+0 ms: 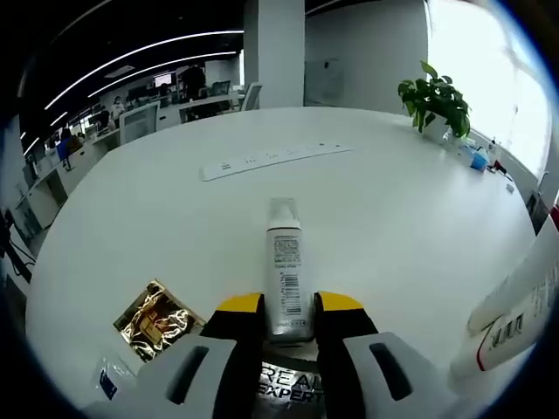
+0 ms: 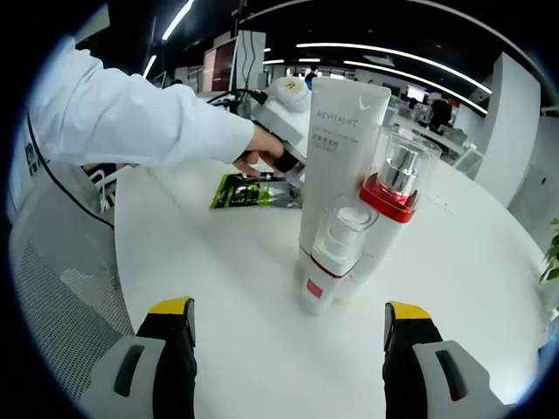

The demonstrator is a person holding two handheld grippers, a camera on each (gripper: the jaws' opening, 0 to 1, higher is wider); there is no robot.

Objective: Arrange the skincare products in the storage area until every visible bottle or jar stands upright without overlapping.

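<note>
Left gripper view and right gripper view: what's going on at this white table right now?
A person is tidying skincare products on a round white table with two handheld grippers. The left gripper is shut on a slim silver bottle, which points away along its jaws, with a gold foil sachet lying to one side. The right gripper is open and holds nothing; it faces an upright cluster: a white tube and two red-collared pump bottles. Behind them lies a green sachet.
</note>
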